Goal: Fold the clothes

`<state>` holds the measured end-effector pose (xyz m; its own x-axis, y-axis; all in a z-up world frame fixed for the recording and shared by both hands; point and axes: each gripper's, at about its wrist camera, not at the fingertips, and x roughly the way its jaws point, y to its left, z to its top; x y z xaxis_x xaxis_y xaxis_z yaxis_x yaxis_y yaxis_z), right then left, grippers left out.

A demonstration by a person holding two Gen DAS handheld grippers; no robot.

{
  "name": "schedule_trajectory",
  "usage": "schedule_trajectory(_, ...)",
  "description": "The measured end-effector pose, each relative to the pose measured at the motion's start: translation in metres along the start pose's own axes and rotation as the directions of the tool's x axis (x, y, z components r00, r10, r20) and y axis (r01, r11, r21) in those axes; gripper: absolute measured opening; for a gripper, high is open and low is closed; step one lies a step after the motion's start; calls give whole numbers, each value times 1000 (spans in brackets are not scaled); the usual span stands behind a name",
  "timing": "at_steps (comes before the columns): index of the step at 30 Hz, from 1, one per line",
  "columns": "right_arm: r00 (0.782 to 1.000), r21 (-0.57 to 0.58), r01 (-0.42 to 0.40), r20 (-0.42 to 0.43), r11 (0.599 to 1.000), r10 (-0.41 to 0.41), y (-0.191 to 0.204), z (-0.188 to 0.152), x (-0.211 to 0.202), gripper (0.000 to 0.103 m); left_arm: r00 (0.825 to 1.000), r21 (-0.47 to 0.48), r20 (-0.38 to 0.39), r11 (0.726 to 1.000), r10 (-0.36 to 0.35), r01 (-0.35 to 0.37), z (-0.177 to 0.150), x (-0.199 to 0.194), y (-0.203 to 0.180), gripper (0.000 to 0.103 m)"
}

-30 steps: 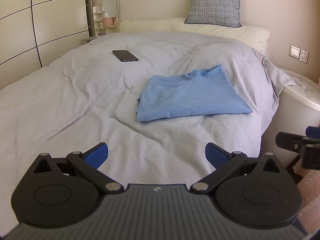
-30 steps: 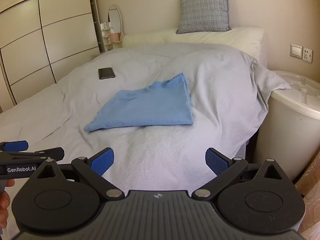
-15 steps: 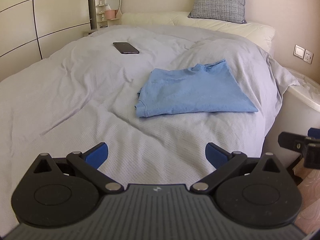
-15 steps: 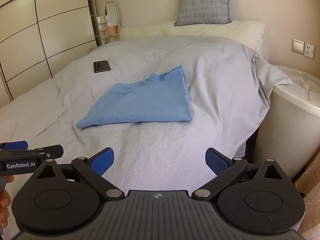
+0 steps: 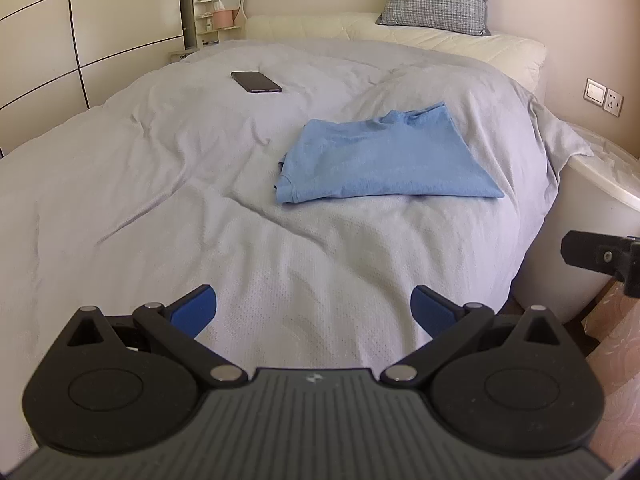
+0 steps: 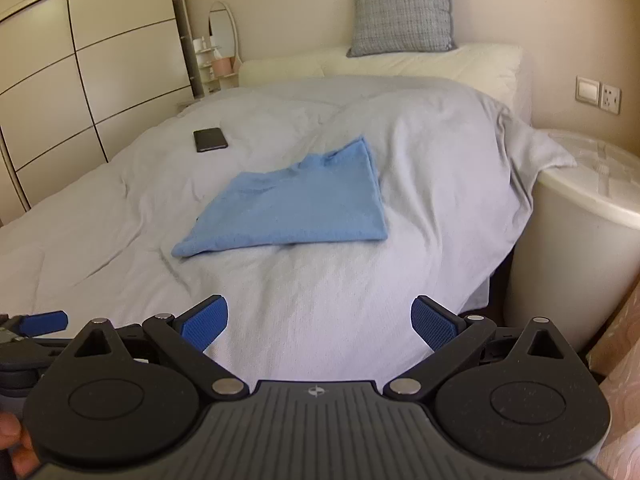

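Left wrist view, claw: the left gripper (image 5: pixel 313 307) hangs above the near edge of the bed (image 5: pixel 120 184), blue pads spread wide, nothing between them.
Left wrist view, garment: the blue shirt (image 5: pixel 384 162) lies already folded over on the grey cover, right of centre, well apart from the phone (image 5: pixel 256 81) further back.
Left wrist view, change: over the last second the shirt has drawn nearer and lower in sight; the gripper is closing in.
Right wrist view, claw: the right gripper (image 6: pixel 319 321) is likewise spread and empty.
Right wrist view, garment: the shirt lies ahead, slightly left, untouched.
Right wrist view, meaning: I'd judge both are approaching for another fold.
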<state>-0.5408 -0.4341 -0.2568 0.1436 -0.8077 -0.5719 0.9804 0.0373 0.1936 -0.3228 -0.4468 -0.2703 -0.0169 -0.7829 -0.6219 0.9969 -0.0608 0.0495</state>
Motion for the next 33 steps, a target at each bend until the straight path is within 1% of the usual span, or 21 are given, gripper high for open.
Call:
schedule_trajectory(2,1000,11,-8,-7,1000,8,-1,-1,-4,101,1000,6,8,1000,-4,4,0,-6,-2,102)
schedule_trajectory(6,1000,22,3,-17,1000,-3,-2,-5,-15,101,1000,11,19,1000,-11,11,-1,-18,-3,102)
schedule_trajectory(12,1000,3,15,-15,1000,-15,1,-7,-29,101,1000,10,18,1000,-5,5,-6,-29,-2,102)
schedule_trajectory(19,1000,-21,4,-17,1000,-4,9,-9,-35,101,1000,5,27,1000,7,-7,-6,-39,1,102)
schedule_trajectory(27,1000,-42,-5,-11,999,5,16,-9,-41,101,999,8,38,1000,14,-14,-8,-45,1,102)
schedule_trajectory(33,1000,-50,-4,-14,999,3,17,-11,-41,101,999,8,28,1000,16,-17,-8,-43,0,102)
